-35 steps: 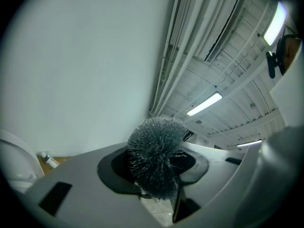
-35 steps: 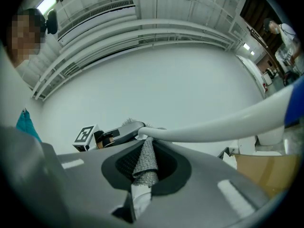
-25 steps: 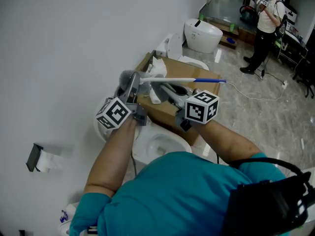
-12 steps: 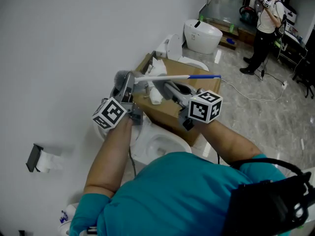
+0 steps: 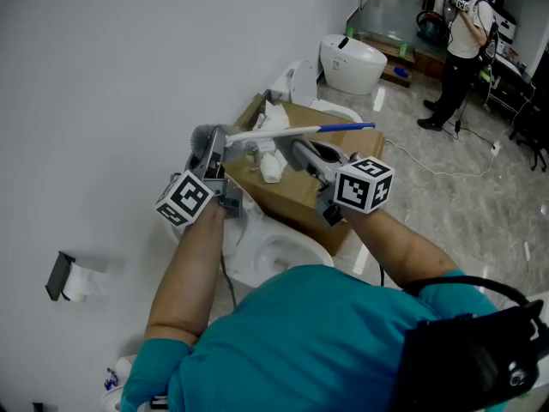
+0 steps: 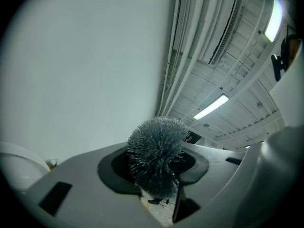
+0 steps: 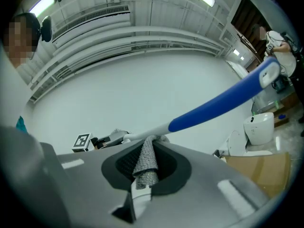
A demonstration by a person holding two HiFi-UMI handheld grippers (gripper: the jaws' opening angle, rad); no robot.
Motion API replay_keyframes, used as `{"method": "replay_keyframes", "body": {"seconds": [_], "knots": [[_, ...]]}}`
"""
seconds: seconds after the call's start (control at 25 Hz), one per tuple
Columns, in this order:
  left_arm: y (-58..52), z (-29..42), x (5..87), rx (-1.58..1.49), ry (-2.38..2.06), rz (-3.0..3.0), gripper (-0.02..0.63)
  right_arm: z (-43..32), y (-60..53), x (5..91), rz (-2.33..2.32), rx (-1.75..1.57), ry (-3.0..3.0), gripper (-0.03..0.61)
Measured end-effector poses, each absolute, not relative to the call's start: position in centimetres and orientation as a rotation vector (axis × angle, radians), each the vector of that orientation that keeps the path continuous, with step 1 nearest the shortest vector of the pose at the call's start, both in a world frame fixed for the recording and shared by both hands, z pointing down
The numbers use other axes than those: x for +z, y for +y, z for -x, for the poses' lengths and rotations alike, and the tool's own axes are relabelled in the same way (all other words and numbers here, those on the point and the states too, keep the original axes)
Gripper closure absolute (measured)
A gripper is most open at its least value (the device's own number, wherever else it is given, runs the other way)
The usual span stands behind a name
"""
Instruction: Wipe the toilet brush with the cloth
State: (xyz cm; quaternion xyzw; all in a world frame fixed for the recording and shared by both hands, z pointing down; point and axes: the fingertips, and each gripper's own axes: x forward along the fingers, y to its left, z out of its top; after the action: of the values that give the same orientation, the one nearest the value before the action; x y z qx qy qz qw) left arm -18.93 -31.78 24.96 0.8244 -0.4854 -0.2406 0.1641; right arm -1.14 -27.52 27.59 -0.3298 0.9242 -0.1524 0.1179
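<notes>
Hemming toilet brush: wall, cardboard box.

Nothing readable anywhere, no words, brands or numbers. Closest thing is the black-and-white square markers on the cube behind the left hand-held gripper and the cube behind the right hand-held gripper, which are patterns only.

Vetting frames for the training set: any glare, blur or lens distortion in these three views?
Head view: even light, sharp, no blur on the toilet brush. Left gripper view: strong fisheye, dark corners, ceiling light blown out, bristles crisp. Right gripper view: same fisheye, cloth sharp, mosaic patch upper left.
</notes>
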Motion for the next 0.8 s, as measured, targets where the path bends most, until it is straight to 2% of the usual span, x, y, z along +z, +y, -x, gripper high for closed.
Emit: {"method": "replay_keyframes", "body": {"seconds": [0.8], "knots": [[-31.5, 19.8, 25.8, -0.704, -1.319, -2.288, 0.437, -2.0, -28.1, 26.6, 1.037, -0.368, 2.651, 0.552]]}}
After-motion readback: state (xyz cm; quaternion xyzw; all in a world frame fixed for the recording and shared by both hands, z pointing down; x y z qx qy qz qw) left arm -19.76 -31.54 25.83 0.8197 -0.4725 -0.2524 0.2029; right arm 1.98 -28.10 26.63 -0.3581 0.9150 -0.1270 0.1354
